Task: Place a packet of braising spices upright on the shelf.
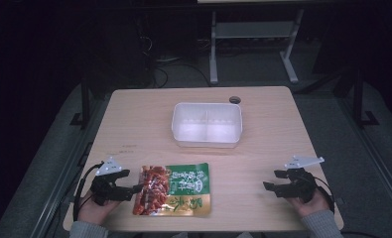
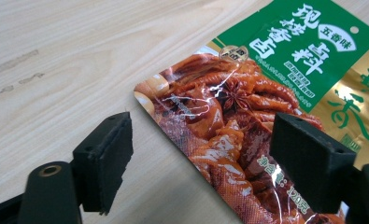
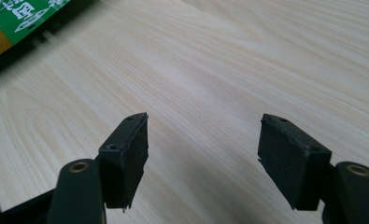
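Snack packet (image 2: 275, 121) cropped by frame edges.

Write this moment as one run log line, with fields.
left tool: open, at snack packet edge | right tool: open, over bare table | white container: empty

The snack packet (image 1: 172, 189) is green and gold, with white characters on the green part and a glossy picture of red-brown braised food on the end away from the gold. Beyond the packet, the tray (image 1: 207, 124) is plain translucent white. The table (image 1: 139, 119) is pale wood with fine straight grain. Both pairs of jaws are matt black.
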Available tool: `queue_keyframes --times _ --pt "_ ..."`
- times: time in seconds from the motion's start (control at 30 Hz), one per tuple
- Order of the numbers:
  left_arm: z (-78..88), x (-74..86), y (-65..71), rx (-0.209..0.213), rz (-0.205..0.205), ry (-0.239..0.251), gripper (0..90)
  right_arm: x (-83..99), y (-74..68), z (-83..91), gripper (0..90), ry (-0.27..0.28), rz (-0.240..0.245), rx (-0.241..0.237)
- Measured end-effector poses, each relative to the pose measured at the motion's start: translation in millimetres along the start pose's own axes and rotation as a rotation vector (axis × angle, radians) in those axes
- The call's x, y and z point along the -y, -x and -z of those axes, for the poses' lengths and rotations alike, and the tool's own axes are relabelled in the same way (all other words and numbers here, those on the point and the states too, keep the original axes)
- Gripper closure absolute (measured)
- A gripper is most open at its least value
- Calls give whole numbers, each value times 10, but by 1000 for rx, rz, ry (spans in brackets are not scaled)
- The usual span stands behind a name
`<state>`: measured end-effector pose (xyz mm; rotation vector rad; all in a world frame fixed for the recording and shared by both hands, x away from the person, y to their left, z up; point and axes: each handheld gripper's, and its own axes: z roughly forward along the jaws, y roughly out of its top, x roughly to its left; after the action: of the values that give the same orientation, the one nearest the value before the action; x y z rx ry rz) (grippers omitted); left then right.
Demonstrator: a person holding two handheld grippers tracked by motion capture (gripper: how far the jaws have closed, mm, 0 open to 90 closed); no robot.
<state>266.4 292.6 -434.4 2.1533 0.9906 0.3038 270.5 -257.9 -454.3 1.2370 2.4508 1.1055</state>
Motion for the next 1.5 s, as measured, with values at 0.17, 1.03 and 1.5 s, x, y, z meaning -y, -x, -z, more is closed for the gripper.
queue_keyframes --times 0.17,1.03,1.5 --pt "-31 0 4 7 -7 -22 276 3 24 -8 324 -8 -6 -1" --pt "-92 -45 172 119 -112 -72 808 -74 -87 -47 322 0 0 -10" --pt "-194 -35 219 122 -145 -138 894 -517 -549 -196 549 4 71 -138"
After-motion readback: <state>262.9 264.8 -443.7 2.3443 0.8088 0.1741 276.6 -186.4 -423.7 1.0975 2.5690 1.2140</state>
